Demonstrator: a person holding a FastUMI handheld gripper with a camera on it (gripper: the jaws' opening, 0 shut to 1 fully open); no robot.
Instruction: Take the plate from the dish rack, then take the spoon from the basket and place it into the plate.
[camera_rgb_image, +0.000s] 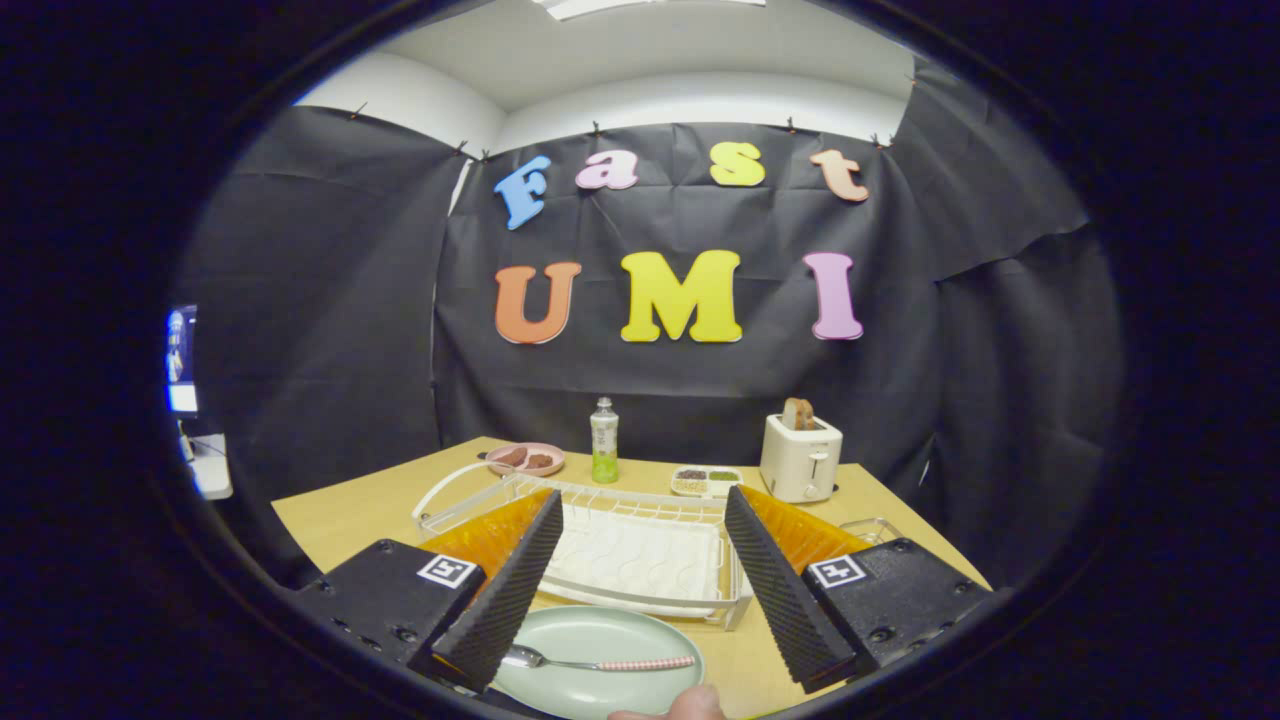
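Note:
A pale green plate (600, 665) lies flat on the wooden table, below and between my fingers. Across it lies a spoon (600, 662) with a metal bowl toward the left finger and a pink ribbed handle pointing right. My gripper (640, 520) hovers above the plate, open, with nothing between its fingers. Just beyond the plate stands the white wire dish rack (640, 560) with its drip tray bare. A fingertip of a person's hand (685, 708) touches the plate's near rim.
Behind the rack stand a green drink bottle (604, 441), a pink dish with brown food (526, 459), a small divided tray (706, 481) and a white toaster (800, 458) with toast in it. A clear container (870, 528) peeks out past the right finger.

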